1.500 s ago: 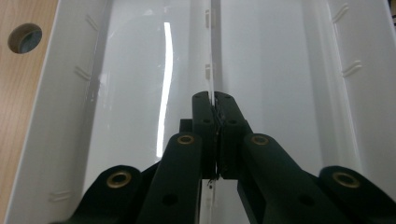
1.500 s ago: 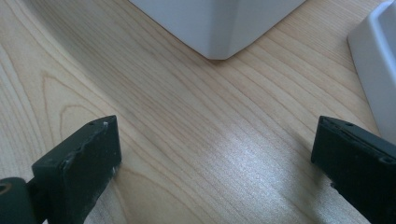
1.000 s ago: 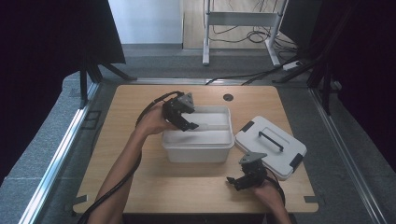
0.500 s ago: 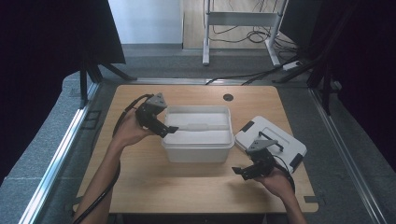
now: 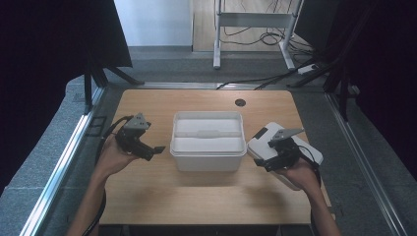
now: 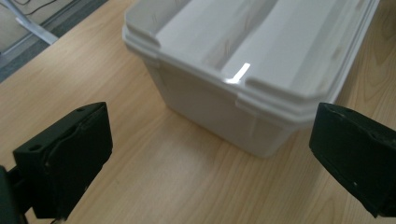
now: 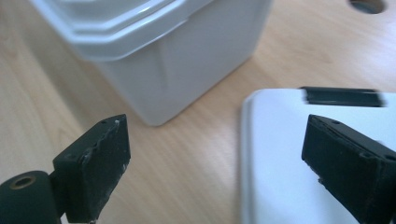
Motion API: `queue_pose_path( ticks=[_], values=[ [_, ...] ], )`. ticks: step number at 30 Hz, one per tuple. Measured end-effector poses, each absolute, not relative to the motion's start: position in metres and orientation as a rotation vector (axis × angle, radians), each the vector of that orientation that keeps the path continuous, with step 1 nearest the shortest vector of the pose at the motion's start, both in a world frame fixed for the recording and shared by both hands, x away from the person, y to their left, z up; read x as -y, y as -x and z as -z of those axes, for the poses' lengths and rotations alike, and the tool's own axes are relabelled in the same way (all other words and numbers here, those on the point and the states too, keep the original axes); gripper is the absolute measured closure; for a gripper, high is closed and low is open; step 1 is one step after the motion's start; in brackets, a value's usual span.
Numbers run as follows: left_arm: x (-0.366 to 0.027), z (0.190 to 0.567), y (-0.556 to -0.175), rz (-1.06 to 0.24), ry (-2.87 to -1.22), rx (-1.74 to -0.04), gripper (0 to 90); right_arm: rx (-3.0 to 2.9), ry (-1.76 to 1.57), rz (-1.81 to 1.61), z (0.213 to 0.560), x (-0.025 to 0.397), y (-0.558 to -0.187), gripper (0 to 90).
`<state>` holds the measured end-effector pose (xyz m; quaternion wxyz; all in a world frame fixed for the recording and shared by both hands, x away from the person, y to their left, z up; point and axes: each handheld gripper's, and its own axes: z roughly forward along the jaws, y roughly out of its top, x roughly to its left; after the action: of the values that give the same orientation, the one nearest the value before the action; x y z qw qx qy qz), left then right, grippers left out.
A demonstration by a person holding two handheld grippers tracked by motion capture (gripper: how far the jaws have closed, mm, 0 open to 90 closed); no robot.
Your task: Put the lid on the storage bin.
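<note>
- My right fingers [image 5: 261, 162] are the ones that matter here. They're spread wide with nothing in them, hanging right over the near-left corner of the white lid [image 5: 263, 146], which lies flat on the table [image 5: 206, 196] just right of the bin.
- In the right gripper view the lid's edge [image 7: 247, 154] runs straight up between my two fingers, so the lid sits under and to the right of that gap, with bare wood to the left.
- Lid's long axis runs diagonally, from the far-left corner out toward the near right. Its black handle [image 7: 343, 96] lies just ahead of the right finger, crosswise to my reach.
- The open white bin [image 5: 208, 140] sits forward and left of my right fingers, near but not touching the lid. Long axis runs left to right across the table.
- My left fingers [image 5: 151, 151] are released too, wide open, holding nothing. The bin's corner [image 6: 261, 135] is dead ahead between them, close but not touching.
- So my guess: right hand is way nearer the lid and takes it, while left is better placed to steady the bin.
</note>
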<state>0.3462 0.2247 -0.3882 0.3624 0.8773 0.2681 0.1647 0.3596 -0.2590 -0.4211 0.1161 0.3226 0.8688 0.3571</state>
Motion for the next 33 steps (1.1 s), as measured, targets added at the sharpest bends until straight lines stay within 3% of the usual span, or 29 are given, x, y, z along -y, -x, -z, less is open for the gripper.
queue_pose_path(
  ticks=[9, 14, 24, 33],
  values=[
    [-0.232, 0.436, -0.318, -0.42, -2.263, -0.752, 0.0, -2.52, -1.04, -0.953, 0.416, 0.286, -0.39, 8.0],
    [-0.233, 0.459, -0.307, -0.406, -2.252, -0.783, 0.0, -2.498, -1.106, -0.879, 0.423, 0.301, -0.402, 14.4],
    [-0.232, 0.499, -0.292, -0.374, -2.244, -0.853, 0.0, -2.527, -1.121, -0.73, 0.441, 0.321, -0.41, 52.9],
    [-0.232, 0.519, -0.288, -0.333, -2.236, -0.881, 0.0, -2.598, -1.084, -0.627, 0.443, 0.32, -0.412, 80.9]
  ],
)
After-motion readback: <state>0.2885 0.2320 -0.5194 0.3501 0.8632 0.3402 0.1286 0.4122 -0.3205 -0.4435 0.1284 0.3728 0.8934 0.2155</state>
